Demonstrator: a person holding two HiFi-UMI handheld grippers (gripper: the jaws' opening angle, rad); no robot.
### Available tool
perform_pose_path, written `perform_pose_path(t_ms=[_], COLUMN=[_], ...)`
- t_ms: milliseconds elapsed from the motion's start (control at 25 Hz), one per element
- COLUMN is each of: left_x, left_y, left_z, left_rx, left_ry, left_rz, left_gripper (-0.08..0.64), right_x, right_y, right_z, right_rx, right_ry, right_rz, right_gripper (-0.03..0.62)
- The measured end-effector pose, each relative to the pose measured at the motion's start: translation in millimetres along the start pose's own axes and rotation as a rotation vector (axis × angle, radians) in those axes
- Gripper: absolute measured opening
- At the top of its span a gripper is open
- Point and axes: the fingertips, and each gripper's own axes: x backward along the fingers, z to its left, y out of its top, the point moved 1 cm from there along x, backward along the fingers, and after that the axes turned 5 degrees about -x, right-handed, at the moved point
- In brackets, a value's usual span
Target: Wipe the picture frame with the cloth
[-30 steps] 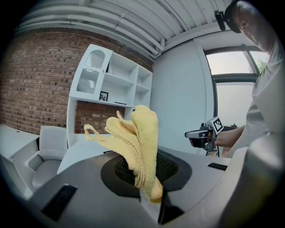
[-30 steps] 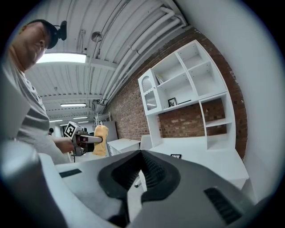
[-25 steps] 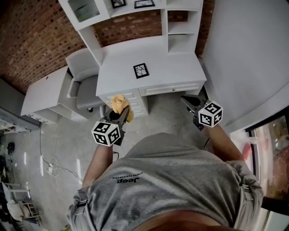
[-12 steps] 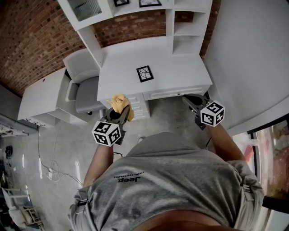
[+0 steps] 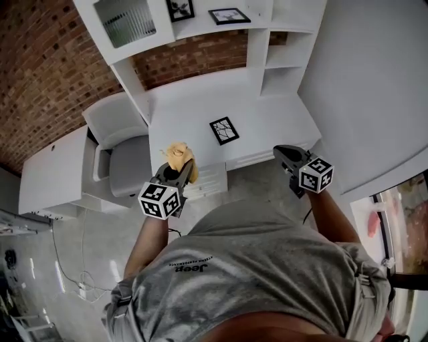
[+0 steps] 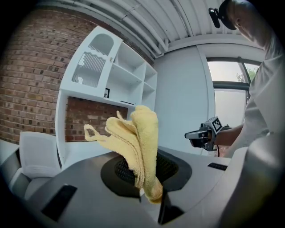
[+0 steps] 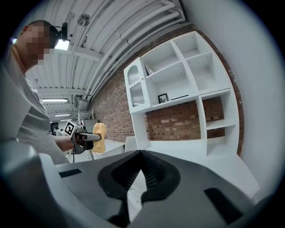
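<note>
Head view: framed picture [image 5: 229,15] on shelf [image 5: 200,25]

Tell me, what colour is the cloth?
Pale yellow. The cloth shows best in the left gripper view.

Lighting's bright and even, with no hard shadows on the white desk [image 5: 267,127] in the head view, though that view bends near the edges and goes dark along the bottom. The window [image 6: 229,89] in the left gripper view blows out to near white. A ceiling light [image 7: 63,45] glares in the right gripper view. Both gripper views are heavy fisheye — black vignetted corners, curved straight lines. The cloth [image 6: 138,138] looks sharp, and the dark foreground nearest the lens goes soft.
</note>
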Motion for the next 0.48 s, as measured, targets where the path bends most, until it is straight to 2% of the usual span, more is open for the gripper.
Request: perform_pose_path(t_ms=[280,480], left_x=[-10,-16], left_y=[-6,-14], left_z=[66,100], left_rx=[0.016,0.042], left_ry=[-0.036,-0.017], left_rz=[0.01,0.007], left_gripper=[0.081,0.081], right_x=[-62,-93], right_y=[9,15], right_z=[-1,-12], right_rx=[-0.016,-0.007], right_ry=[-0.031,-0.031], right_rz=[0.034,0.057], right_gripper=[0.015,0.015])
